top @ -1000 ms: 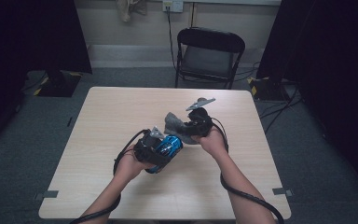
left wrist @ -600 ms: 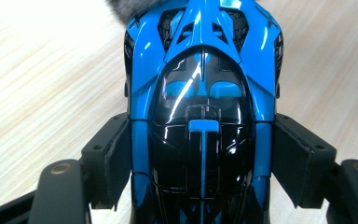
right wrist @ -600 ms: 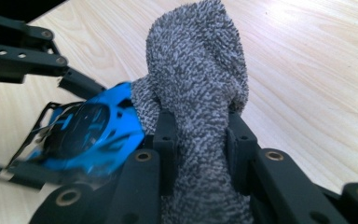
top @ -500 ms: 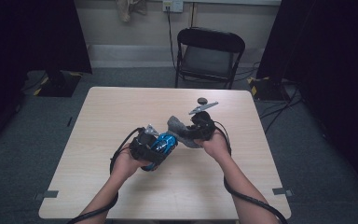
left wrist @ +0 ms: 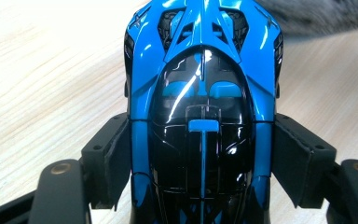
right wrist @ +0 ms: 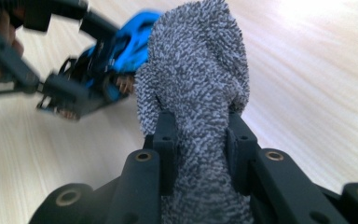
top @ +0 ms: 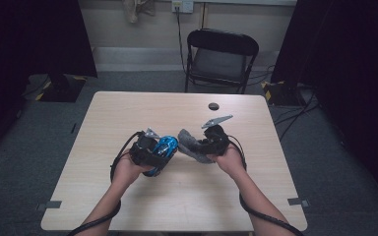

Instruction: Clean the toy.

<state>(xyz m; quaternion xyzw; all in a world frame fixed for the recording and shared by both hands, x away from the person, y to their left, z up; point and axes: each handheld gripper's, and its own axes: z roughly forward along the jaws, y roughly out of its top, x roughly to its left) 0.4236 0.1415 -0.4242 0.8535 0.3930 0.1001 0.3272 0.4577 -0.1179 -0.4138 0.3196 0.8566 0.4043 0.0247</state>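
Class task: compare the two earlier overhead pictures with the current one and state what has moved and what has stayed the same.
The left gripper carrying the blue toy car has drifted left and slightly toward the person. The right gripper with the grey cloth followed it left, uncovering a small dark disc near the table's far edge. Unchanged: both grips, and the cloth close beside the car.

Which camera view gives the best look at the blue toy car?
The left gripper view: the blue toy car is close and sharp between the jaws. The high view shows it small; the right gripper view, blurred beside the grey cloth.
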